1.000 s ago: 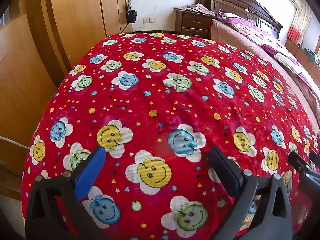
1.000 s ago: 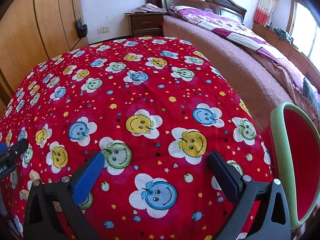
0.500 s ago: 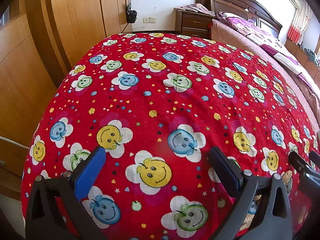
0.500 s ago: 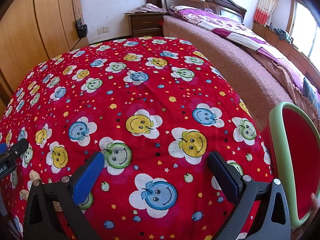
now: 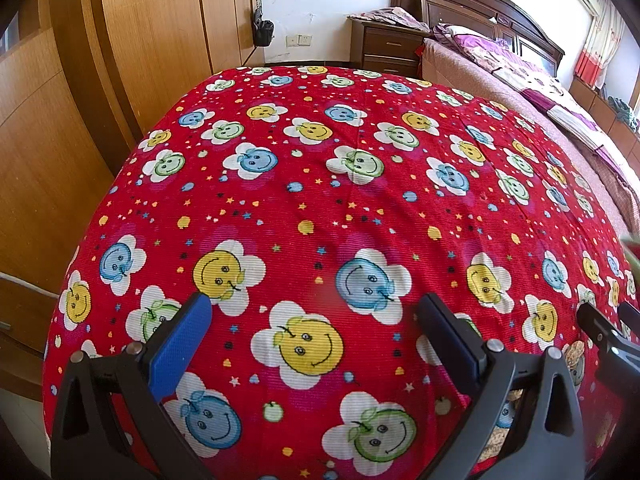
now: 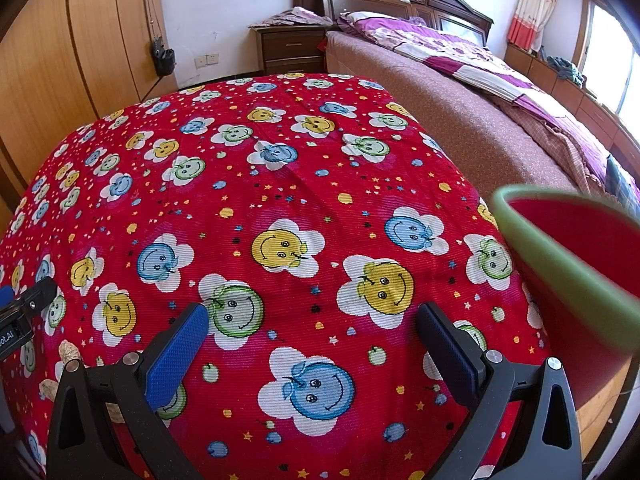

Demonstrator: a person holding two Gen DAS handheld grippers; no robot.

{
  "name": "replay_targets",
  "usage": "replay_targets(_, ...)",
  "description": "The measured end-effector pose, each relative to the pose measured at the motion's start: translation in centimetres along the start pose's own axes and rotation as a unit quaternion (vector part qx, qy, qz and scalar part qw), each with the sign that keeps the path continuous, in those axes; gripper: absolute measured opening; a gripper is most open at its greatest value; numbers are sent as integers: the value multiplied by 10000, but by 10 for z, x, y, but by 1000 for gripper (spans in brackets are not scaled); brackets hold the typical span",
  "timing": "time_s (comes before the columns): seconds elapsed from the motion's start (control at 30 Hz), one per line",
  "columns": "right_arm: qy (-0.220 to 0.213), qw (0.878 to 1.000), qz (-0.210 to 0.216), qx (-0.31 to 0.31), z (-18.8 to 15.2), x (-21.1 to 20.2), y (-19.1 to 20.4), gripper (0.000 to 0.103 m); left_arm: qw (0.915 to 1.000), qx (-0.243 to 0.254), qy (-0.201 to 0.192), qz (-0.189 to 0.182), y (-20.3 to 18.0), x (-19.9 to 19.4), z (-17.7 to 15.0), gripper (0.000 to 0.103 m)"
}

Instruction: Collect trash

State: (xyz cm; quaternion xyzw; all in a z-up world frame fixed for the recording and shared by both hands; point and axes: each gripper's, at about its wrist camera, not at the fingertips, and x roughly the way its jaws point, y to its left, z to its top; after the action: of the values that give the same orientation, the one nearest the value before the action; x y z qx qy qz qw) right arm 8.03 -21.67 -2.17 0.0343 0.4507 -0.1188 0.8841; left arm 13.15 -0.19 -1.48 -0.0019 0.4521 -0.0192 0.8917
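Tan, shell-like scraps (image 6: 69,351) lie on the red smiley-print cloth (image 6: 280,184) near its front left. In the left wrist view the same scraps (image 5: 576,355) show at the lower right, partly hidden behind my finger. My left gripper (image 5: 314,340) hovers open over the cloth with nothing between its blue pads. My right gripper (image 6: 312,344) is also open and empty. A red bin with a green rim (image 6: 548,272) hangs blurred at the right of the right wrist view, over the cloth's right edge.
Wooden wardrobe doors (image 5: 132,52) stand along the left. A bed with a brown cover (image 6: 480,120) runs beside the clothed surface on the right, and a dark nightstand (image 6: 292,48) is behind. The other gripper's tip (image 5: 604,336) reaches in from the right.
The red bin has swung up and left, from the far right edge to over the cloth's right side, and is motion-blurred. Both grippers have stayed put and open.
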Motion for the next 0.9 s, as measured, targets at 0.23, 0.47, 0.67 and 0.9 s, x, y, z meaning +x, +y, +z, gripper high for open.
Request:
replay_targets(0.23,-2,10000,-3,0,1,0,0,103,10000,6,5,1,2,2,5,101)
replay_targets(0.47,-2,10000,-5,0,2,-1,2,103,10000,5,4,1,1,2,5,101)
replay_targets(0.67,-1,10000,-6,-1,2,-1,2,103,10000,5,4,0,2,2,5,101)
replay_targets(0.9,-1,10000,-6,0,2,-1,2,103,10000,5,3,1,2,2,5,101)
